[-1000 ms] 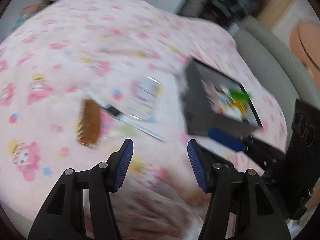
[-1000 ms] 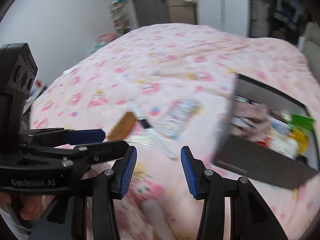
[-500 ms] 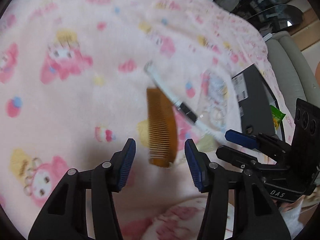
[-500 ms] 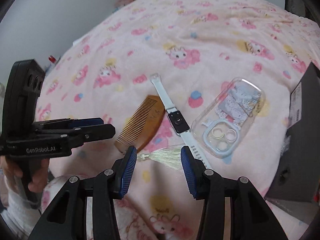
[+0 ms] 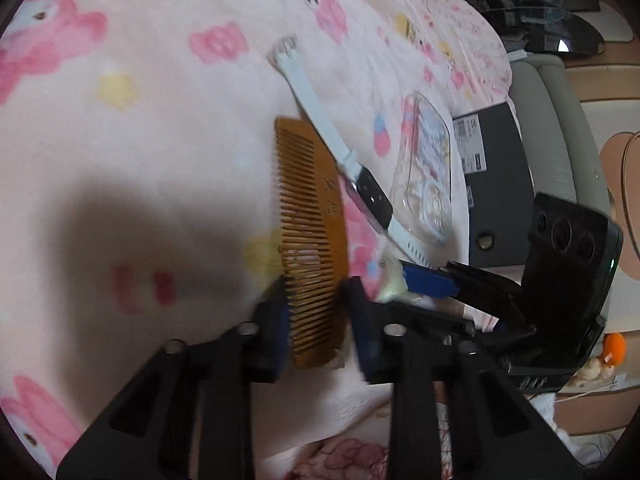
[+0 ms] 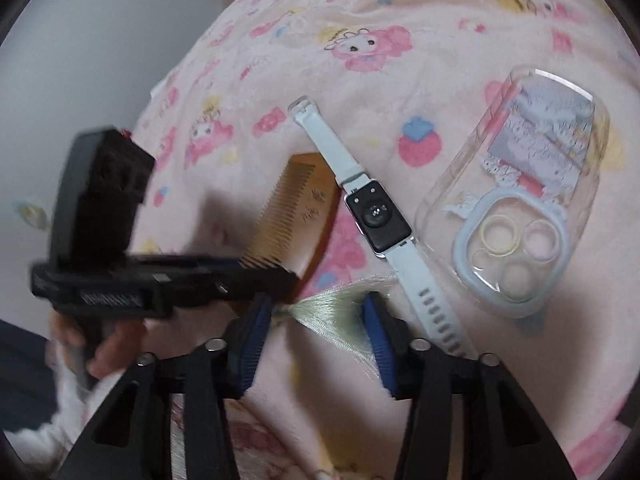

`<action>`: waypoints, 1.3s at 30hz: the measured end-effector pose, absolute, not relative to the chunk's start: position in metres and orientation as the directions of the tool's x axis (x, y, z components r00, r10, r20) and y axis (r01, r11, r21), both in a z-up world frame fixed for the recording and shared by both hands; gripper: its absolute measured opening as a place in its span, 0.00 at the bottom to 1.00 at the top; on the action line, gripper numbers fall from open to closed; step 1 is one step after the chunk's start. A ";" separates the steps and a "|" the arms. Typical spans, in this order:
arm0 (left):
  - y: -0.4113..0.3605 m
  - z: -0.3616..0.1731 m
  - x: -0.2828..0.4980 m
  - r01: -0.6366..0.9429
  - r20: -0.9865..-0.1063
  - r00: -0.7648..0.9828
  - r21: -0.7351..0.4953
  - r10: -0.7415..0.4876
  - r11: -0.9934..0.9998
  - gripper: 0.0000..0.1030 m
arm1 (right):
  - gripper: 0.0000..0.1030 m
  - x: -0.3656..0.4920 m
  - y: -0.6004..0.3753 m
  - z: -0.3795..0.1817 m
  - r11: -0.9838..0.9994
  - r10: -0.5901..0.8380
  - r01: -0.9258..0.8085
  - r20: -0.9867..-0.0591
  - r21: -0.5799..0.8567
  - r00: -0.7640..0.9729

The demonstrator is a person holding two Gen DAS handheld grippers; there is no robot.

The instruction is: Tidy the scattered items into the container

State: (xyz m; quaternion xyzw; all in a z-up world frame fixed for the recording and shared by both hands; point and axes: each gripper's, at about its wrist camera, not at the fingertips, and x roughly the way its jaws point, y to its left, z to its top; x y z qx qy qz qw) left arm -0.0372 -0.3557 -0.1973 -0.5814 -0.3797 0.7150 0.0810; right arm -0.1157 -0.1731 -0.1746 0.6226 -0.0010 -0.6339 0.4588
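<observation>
Left gripper (image 5: pixel 316 312) clamps the comb (image 5: pixel 310 216) across its width for lifting; right gripper (image 6: pixel 318 328), unclenched and closing, straddles its tassel (image 6: pixel 336 312).

Your wooden comb (image 5: pixel 316 240) lies flat on the blanket, teeth toward nine o'clock, pale tassel (image 6: pixel 340 312) at its near end. At its three o'clock lie the white-strapped watch (image 6: pixel 378 216), face-down, then the clear phone case (image 6: pixel 516 216). The dark box (image 5: pixel 496 184) stands beyond.
</observation>
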 end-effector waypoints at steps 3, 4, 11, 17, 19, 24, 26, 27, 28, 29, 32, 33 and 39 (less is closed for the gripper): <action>-0.348 -0.182 -0.039 0.295 -0.747 -0.322 -0.663 0.582 -0.688 0.09 | 0.19 -0.118 -0.165 -0.172 -0.559 -0.632 0.540 -0.745 0.629 0.213; -0.342 -0.172 -0.041 0.276 -0.759 -0.318 -0.648 0.568 -0.710 0.08 | 0.18 -0.116 -0.163 -0.168 -0.551 -0.642 0.541 -0.737 0.635 0.211; -0.282 -0.124 -0.045 0.156 -0.768 -0.297 -0.625 0.568 -0.764 0.06 | 0.18 -0.107 -0.100 -0.119 -0.561 -0.710 0.528 -0.699 0.638 0.089; -0.201 -0.100 -0.039 0.047 -0.770 -0.248 -0.616 0.588 -0.787 0.06 | 0.18 -0.082 -0.018 -0.094 -0.614 -0.729 0.476 -0.684 0.630 -0.036; -0.176 -0.099 -0.035 0.019 -0.772 -0.227 -0.613 0.594 -0.790 0.06 | 0.18 -0.073 0.009 -0.094 -0.637 -0.727 0.440 -0.683 0.633 -0.070; -0.114 -0.119 -0.049 -0.033 -0.758 -0.127 -0.642 0.640 -0.766 0.06 | 0.18 -0.064 0.064 -0.103 -0.712 -0.672 0.389 -0.728 0.585 -0.136; -0.092 -0.132 -0.058 -0.036 -0.719 -0.071 -0.691 0.691 -0.722 0.06 | 0.18 -0.061 0.091 -0.107 -0.751 -0.638 0.345 -0.752 0.562 -0.165; -0.082 -0.137 -0.061 -0.039 -0.702 -0.046 -0.709 0.710 -0.704 0.06 | 0.18 -0.060 0.102 -0.109 -0.764 -0.628 0.323 -0.757 0.558 -0.178; -0.071 -0.140 -0.065 -0.050 -0.702 -0.028 -0.710 0.712 -0.702 0.06 | 0.18 -0.057 0.116 -0.108 -0.774 -0.621 0.301 -0.761 0.557 -0.190; -0.065 -0.141 -0.066 -0.064 -0.717 -0.027 -0.694 0.696 -0.717 0.06 | 0.18 -0.055 0.127 -0.109 -0.783 -0.614 0.280 -0.763 0.556 -0.201; -0.061 -0.145 -0.066 -0.064 -0.824 -0.059 -0.560 0.563 -0.826 0.18 | 0.18 -0.053 0.147 -0.113 -0.813 -0.578 0.238 -0.783 0.531 -0.230; -0.067 -0.146 -0.066 -0.042 -0.841 -0.074 -0.535 0.537 -0.844 0.21 | 0.18 -0.053 0.150 -0.115 -0.823 -0.565 0.227 -0.791 0.521 -0.236; -0.094 -0.130 -0.057 0.030 -0.835 -0.208 -0.526 0.510 -0.850 0.28 | 0.22 -0.066 0.147 -0.118 -0.849 -0.523 0.243 -0.810 0.469 -0.264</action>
